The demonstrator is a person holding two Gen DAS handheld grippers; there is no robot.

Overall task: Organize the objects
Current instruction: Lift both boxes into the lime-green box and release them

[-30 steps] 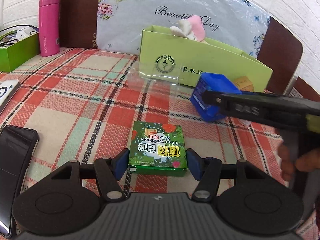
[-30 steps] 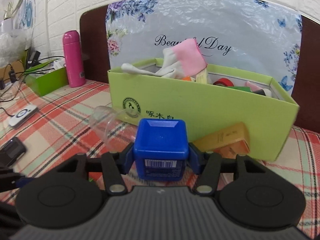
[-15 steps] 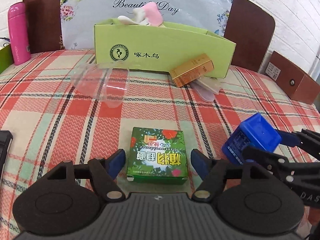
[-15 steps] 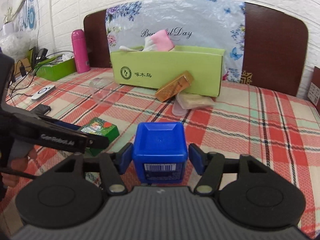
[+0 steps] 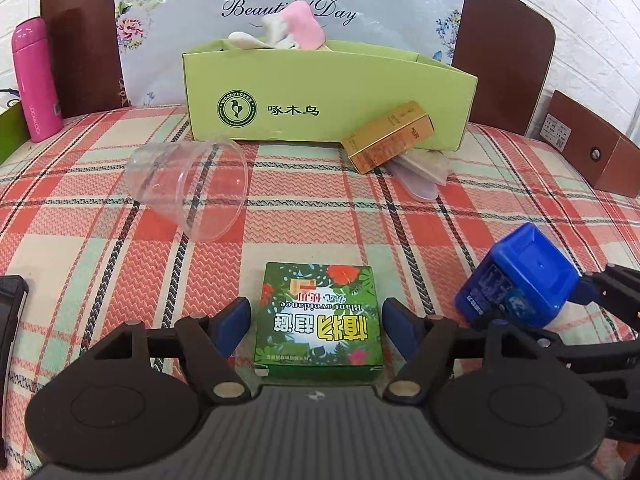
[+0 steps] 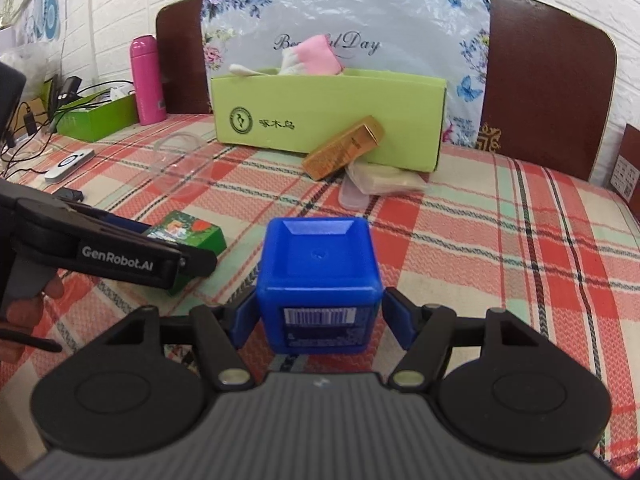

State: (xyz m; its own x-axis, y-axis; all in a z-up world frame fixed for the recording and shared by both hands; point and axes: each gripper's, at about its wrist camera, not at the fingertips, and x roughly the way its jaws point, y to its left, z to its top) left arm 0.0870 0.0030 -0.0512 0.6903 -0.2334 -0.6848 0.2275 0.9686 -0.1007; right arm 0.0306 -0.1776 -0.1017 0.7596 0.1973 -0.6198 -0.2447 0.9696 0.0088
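Note:
A small green printed box (image 5: 320, 300) lies flat on the plaid cloth. My left gripper (image 5: 316, 316) straddles it, open, with a gap at each pad. To its right a blue cube-shaped container (image 6: 318, 284) rests on the cloth between the pads of my right gripper (image 6: 320, 316). Those jaws stand open too, with slim gaps on both sides. The same cube (image 5: 520, 280) shows at the right in the left wrist view. The lime-green storage box (image 5: 328, 96), with pink and white cloth sticking out, stands at the back.
A clear plastic cup (image 5: 192, 188) lies on its side to the left of centre. A gold carton (image 5: 390, 138) leans on the storage box over a pale pouch (image 5: 420, 164). A pink bottle (image 5: 36, 80) stands back left, a phone (image 5: 10, 308) lies at the left edge, and a brown box (image 5: 588, 144) is at the right.
My right gripper drew back from the storage box with the blue cube, then its pads came off it. My left jaws widened off the green box, and that view swung right.

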